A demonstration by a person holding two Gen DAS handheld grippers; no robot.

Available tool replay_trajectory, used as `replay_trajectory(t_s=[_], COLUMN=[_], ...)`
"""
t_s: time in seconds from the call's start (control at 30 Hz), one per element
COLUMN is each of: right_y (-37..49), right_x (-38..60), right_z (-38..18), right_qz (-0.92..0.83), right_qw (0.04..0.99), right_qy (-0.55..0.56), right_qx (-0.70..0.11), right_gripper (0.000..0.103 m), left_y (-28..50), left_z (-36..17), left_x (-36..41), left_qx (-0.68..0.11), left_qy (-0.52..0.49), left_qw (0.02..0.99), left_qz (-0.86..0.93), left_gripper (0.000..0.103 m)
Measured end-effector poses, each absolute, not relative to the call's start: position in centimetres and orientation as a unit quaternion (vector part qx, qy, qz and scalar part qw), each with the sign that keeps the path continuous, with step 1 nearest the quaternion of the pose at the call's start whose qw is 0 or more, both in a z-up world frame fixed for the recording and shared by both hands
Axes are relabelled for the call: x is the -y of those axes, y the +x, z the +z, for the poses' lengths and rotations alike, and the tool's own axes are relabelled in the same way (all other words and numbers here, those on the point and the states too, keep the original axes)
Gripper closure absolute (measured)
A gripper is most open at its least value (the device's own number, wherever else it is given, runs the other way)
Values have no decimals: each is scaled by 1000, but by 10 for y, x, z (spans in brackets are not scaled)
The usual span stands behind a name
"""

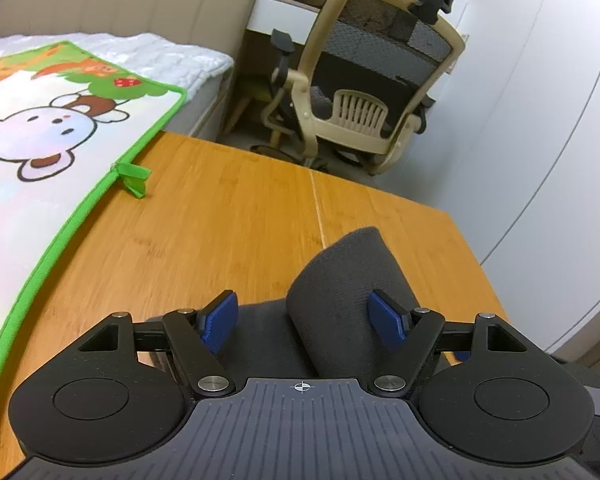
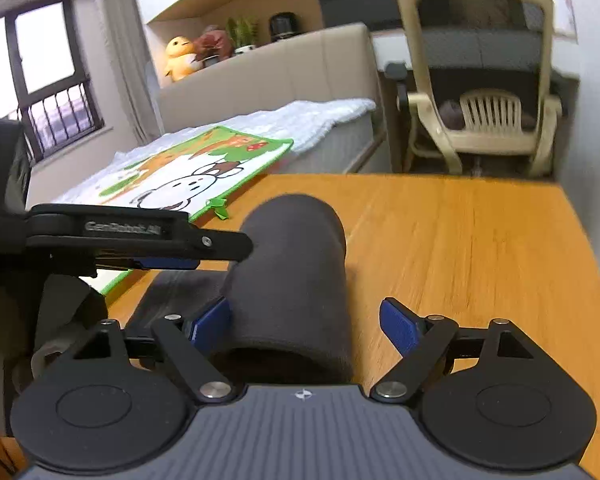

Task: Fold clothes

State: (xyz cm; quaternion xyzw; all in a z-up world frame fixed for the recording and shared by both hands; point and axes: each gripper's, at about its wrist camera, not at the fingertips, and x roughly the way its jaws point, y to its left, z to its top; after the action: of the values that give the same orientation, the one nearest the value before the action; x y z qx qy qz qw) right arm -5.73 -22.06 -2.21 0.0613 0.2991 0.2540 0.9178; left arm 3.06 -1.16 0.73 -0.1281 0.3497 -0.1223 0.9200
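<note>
So the dark grey garment (image 2: 292,280) is rolled into a fat tube, sitting low in the middle of the frame on the wooden table (image 2: 460,248). The right tongs (image 2: 306,326) are spread wide around its near end, not clamping anything. The left tongs (image 1: 304,322) are spread apart too, with the roll poking up between the blue pads. A cartoon play mat (image 1: 40,152) covers the left side of the left wrist view, an office chair (image 1: 364,80) sits upper right.

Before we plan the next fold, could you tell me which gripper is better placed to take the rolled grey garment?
Probably right: the right gripper is open, straddling the rolled grey garment; the left gripper sits off-centre.
</note>
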Motion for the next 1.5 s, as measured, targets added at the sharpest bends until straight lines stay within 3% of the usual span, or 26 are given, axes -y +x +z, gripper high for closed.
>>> replay_trajectory(t_s=[0.17, 0.27, 0.47, 0.6, 0.9, 1.07, 1.17, 1.23, 1.27, 1.3, 1.4, 1.5], right_y=[-57, -57, -60, -66, -131, -167, -165, -147, -138, -128, -86, -63], right_x=[203, 192, 176, 169, 92, 69, 77, 96, 106, 116, 139, 139], right_z=[-26, -28, -29, -26, -45, -68, -46, -23, -12, 0, 7, -4], right_qz=[252, 251, 247, 244, 244, 264, 303, 340, 357, 372, 380, 384], right_qw=[919, 919, 922, 926, 880, 823, 845, 874, 884, 889, 888, 875], right_qy=[30, 11, -27, -61, -393, -503, -434, -320, -257, -193, -21, 33], right_qx=[-303, -305, -298, -281, -109, -30, -75, -131, -158, -185, -259, -292], right_gripper=[20, 26, 26, 34, 47, 49, 48, 33, 19, 14, 12, 12], left_y=[29, 27, 23, 19, 2, 4, -2, -11, -14, -18, -25, -30], left_z=[1, -3, -2, 3, 37, 24, 12, 10, 10, 8, 1, -5], left_x=[2, -5, -16, -33, -49, -37, -46, -57, -62, -69, -90, -105], left_qx=[-355, -355, -356, -352, -308, -330, -334, -327, -325, -323, -325, -326], left_qy=[-137, -143, -152, -174, -198, -148, -146, -150, -150, -155, -186, -208], left_qw=[917, 916, 914, 913, 923, 928, 928, 930, 931, 931, 925, 920], left_qz=[-120, -122, -123, -115, -117, -88, -78, -74, -72, -70, -64, -69], left_gripper=[20, 20, 20, 21, 12, 15, 14, 14, 14, 13, 9, 8])
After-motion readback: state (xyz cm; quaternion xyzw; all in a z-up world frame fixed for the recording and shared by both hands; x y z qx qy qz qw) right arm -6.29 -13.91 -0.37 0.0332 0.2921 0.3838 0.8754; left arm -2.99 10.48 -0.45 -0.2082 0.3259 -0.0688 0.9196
